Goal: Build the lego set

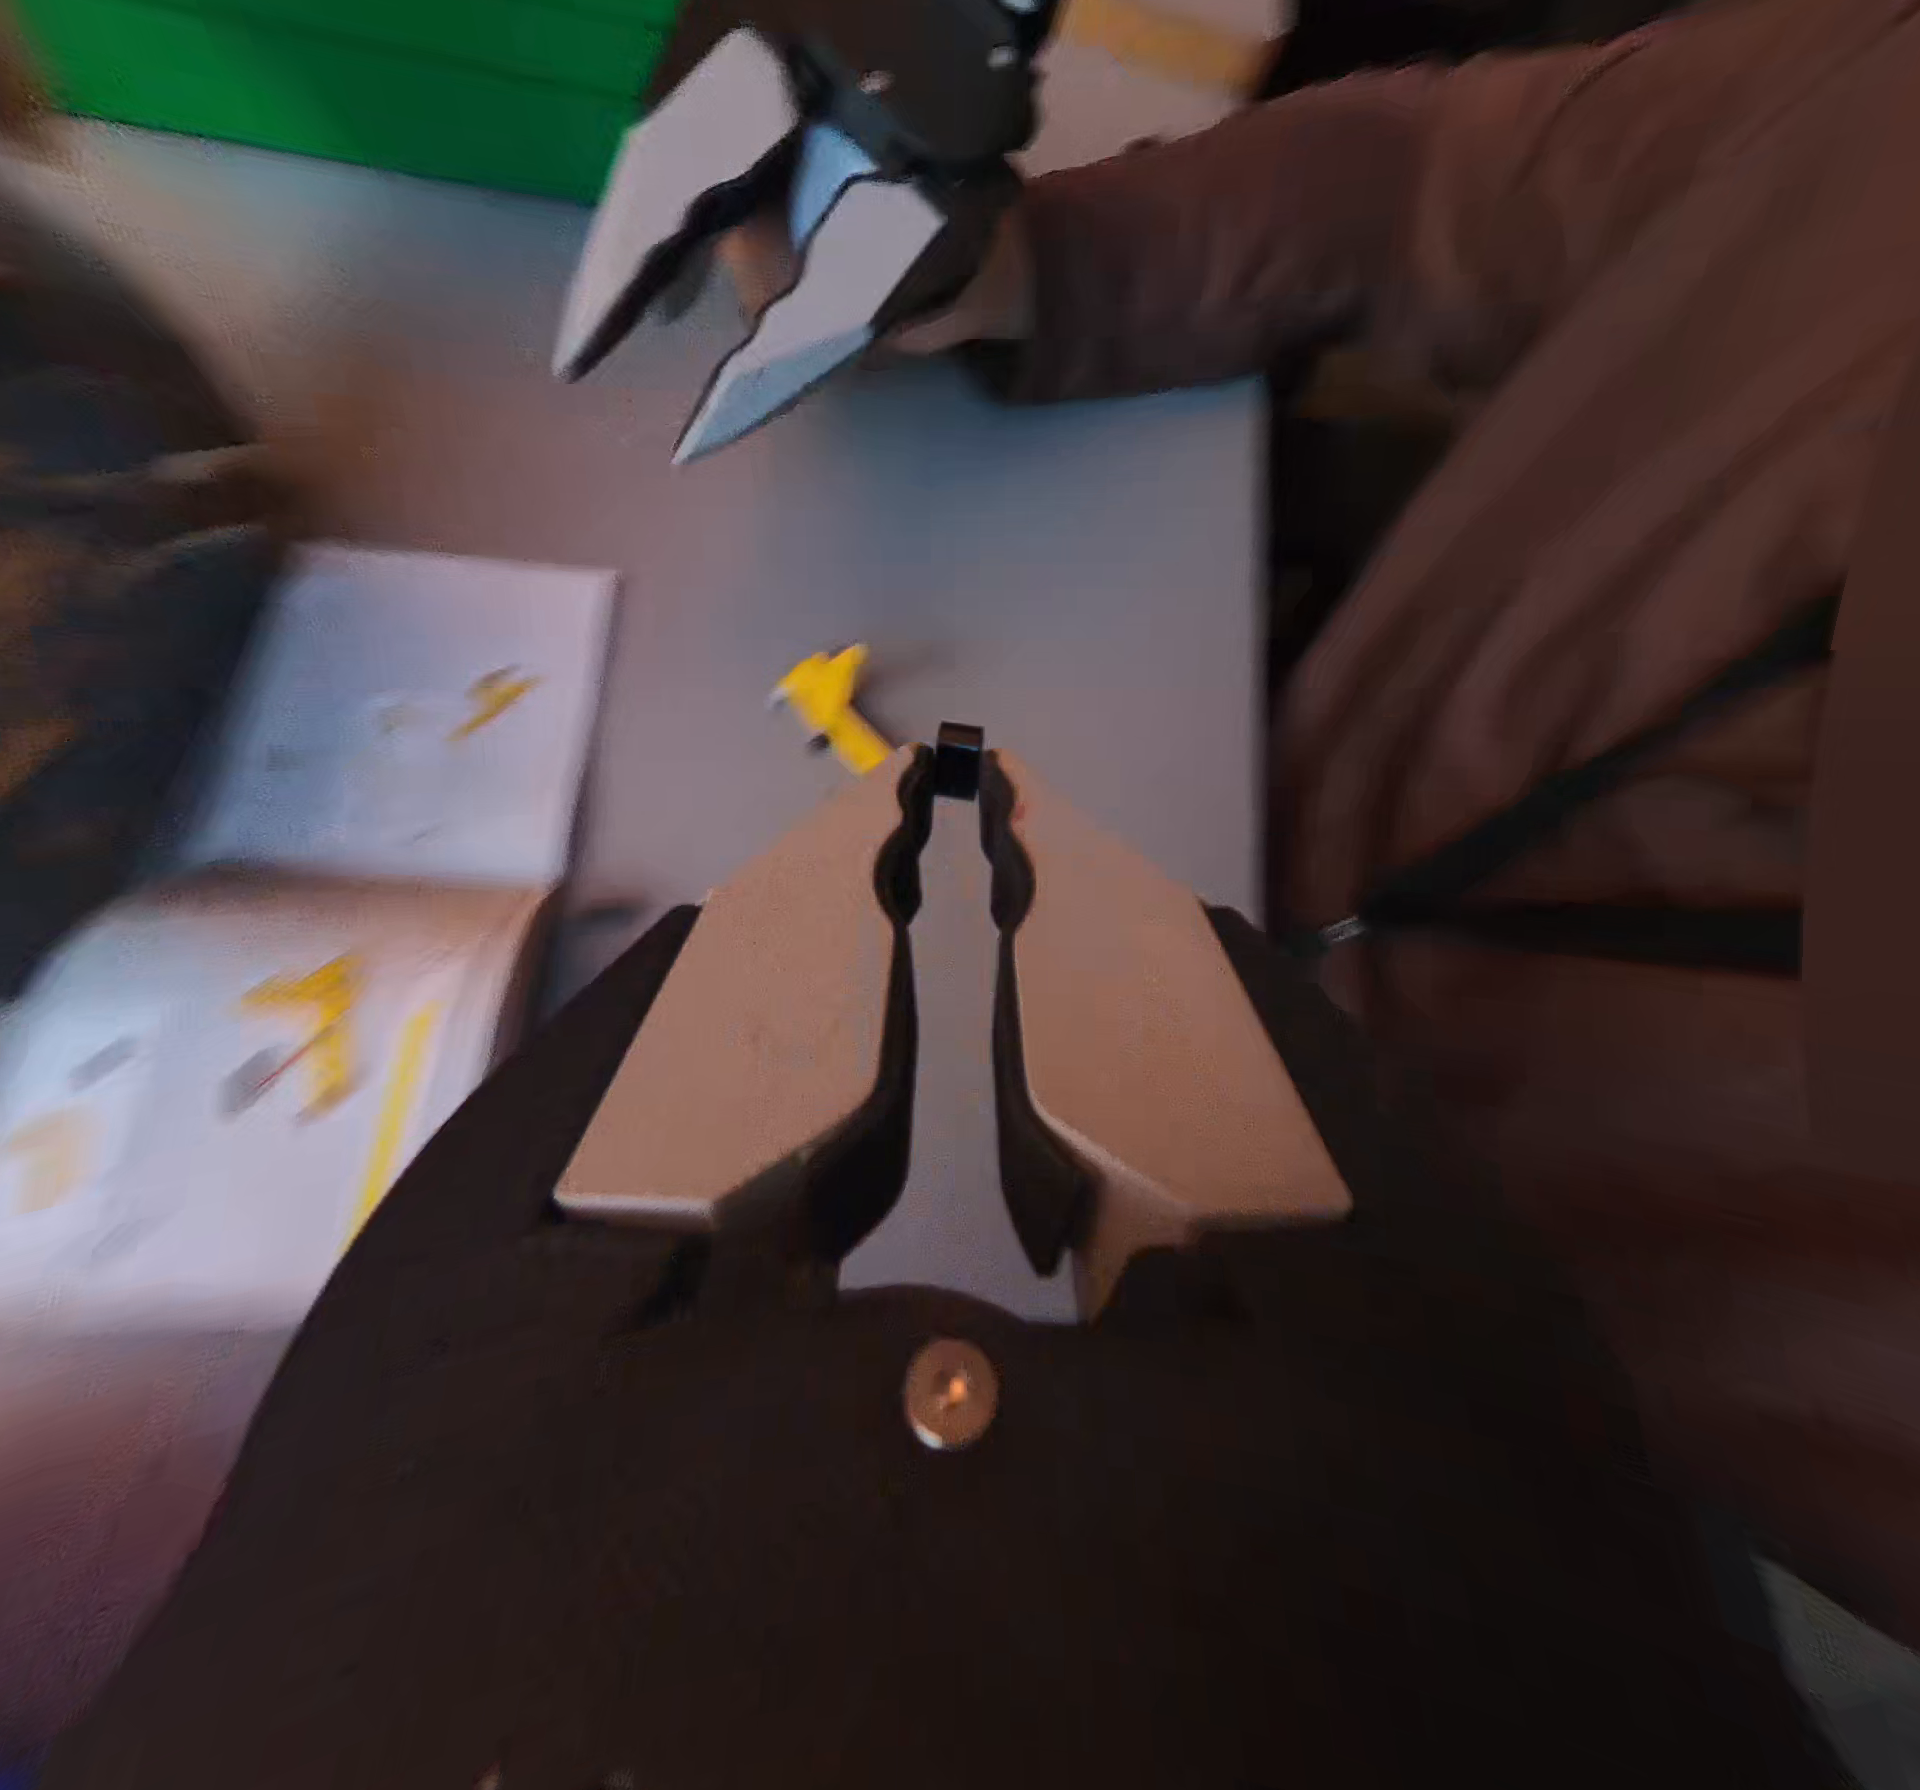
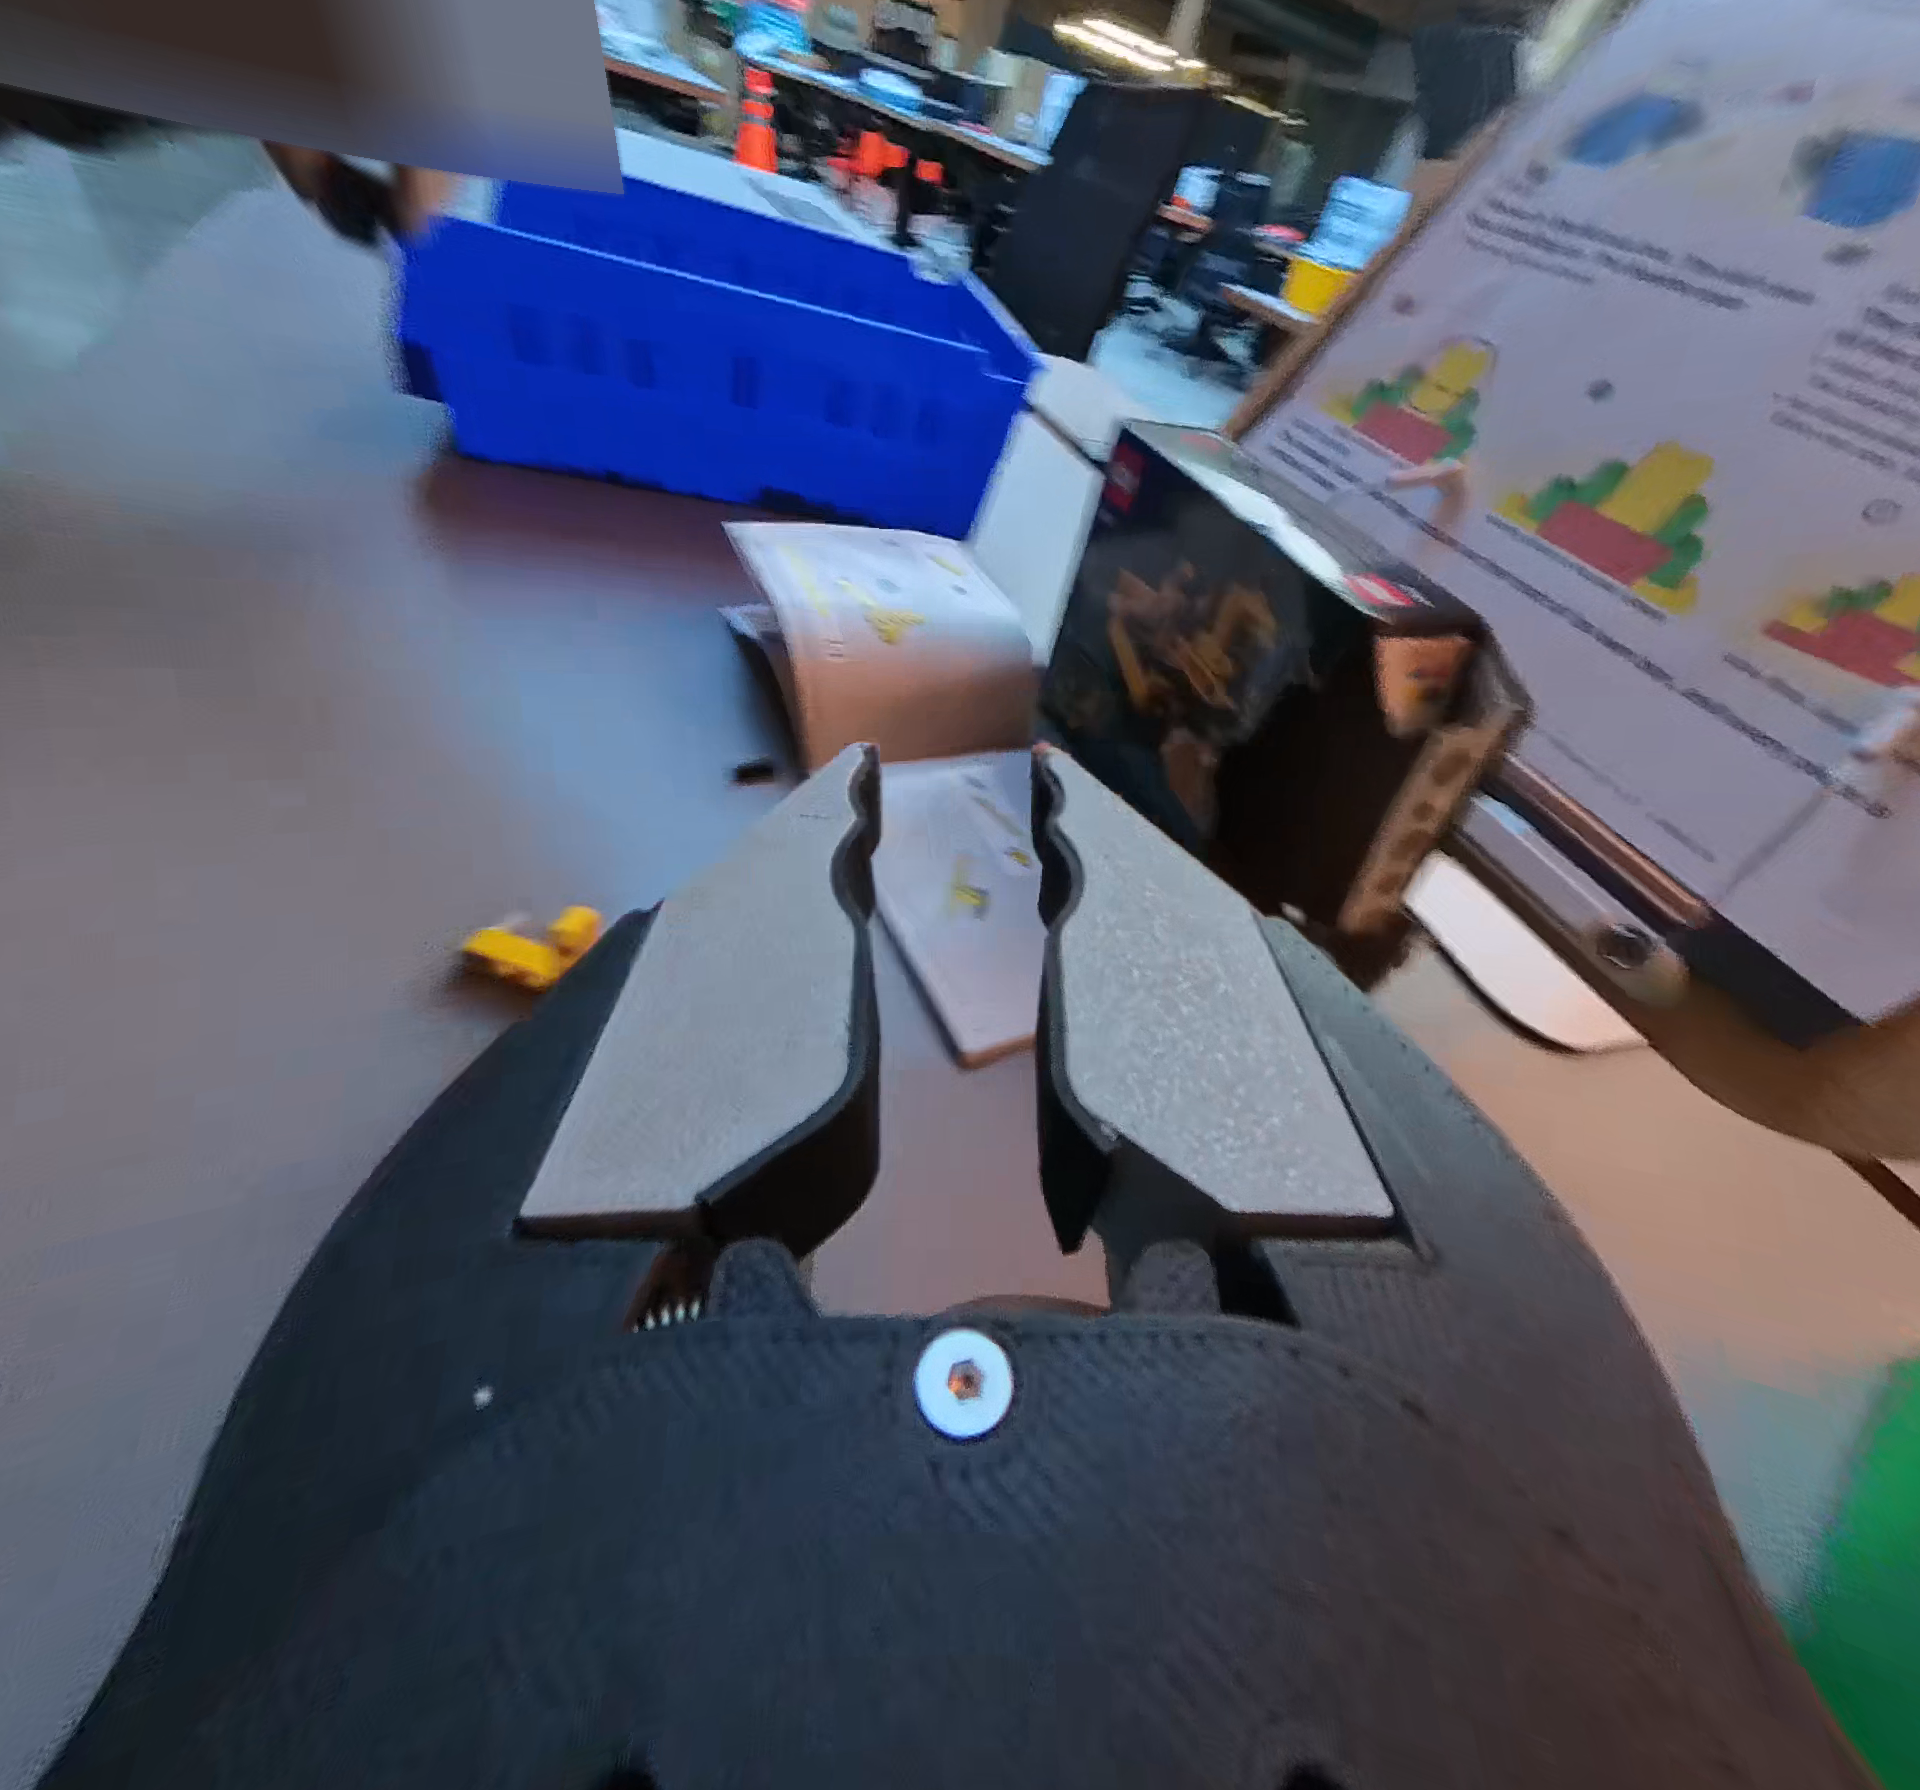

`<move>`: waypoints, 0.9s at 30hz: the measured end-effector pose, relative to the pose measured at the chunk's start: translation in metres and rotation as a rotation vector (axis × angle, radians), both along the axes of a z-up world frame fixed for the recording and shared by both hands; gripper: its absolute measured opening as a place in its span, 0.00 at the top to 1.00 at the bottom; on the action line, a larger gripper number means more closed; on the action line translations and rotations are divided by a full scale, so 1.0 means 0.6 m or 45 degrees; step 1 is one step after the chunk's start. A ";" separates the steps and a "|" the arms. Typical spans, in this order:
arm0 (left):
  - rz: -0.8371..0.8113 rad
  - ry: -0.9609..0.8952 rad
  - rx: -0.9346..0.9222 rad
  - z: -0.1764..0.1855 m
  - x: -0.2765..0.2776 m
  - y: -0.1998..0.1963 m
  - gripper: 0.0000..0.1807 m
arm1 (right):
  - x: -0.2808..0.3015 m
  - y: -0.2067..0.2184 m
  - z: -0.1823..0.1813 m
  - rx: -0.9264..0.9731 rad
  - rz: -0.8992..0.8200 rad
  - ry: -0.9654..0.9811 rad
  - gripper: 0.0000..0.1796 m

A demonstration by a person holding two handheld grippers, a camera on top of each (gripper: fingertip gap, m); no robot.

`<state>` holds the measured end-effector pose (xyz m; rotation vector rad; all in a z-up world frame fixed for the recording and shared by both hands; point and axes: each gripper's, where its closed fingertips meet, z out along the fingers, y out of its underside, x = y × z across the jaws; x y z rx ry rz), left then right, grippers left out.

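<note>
So the left claw (image 1: 956, 764) is clenched on a small black lego piece (image 1: 957, 758), pinched right at the tips of its two fingers and held above the grey counter (image 1: 1039, 545). Just off the left fingertip, lying on the counter, is the yellow lego assembly (image 1: 831, 706), close to the black piece; I can't tell if they touch. Further left of this claw there's an open instruction booklet (image 1: 405, 722) lying flat, pretty blurry.

Ahead of the left claw and up higher hangs the right claw (image 1: 675, 369), fingers spread apart with nothing between them. A brown sleeve (image 1: 1455, 213) runs off to the right behind it. Beyond that, a green bin (image 1: 343, 26) sits at the far left.

From the right wrist view, the right claw (image 2: 951, 784) is released, a clear gap between the fingertips, nothing gripped. The yellow lego assembly (image 2: 532, 945) sits on the counter (image 2: 312, 701) just left of its left finger. The instruction booklet (image 2: 883, 618) is straight ahead past the tips, with its nearer page showing in the gap between the fingers. To the right of the tips stands the dark set box (image 2: 1226, 670), and further right, a printed sheet (image 2: 1662, 390) with coloured brick pictures leans up. A blue bin (image 2: 707, 358) sits ahead and to the left, well past the booklet.
</note>
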<state>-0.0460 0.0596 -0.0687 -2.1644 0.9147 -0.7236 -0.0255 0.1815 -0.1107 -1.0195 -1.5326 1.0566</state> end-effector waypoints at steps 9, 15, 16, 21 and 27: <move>-0.208 -0.452 -0.531 -0.096 0.075 0.044 0.97 | 0.041 -0.156 -0.006 0.158 0.480 -0.123 0.85; -0.291 -0.540 -0.680 -0.099 0.078 0.029 0.97 | 0.032 -0.162 -0.025 0.204 0.477 -0.146 0.87; -0.294 -0.550 -0.702 -0.102 0.079 0.029 0.97 | 0.030 -0.165 -0.026 0.211 0.479 -0.135 0.85; -0.318 -0.586 -0.747 -0.107 0.086 0.031 0.97 | 0.028 -0.171 -0.034 0.236 0.490 -0.141 0.90; -0.326 -0.589 -0.779 -0.106 0.096 0.030 0.97 | 0.030 -0.173 -0.033 0.277 0.503 -0.105 0.91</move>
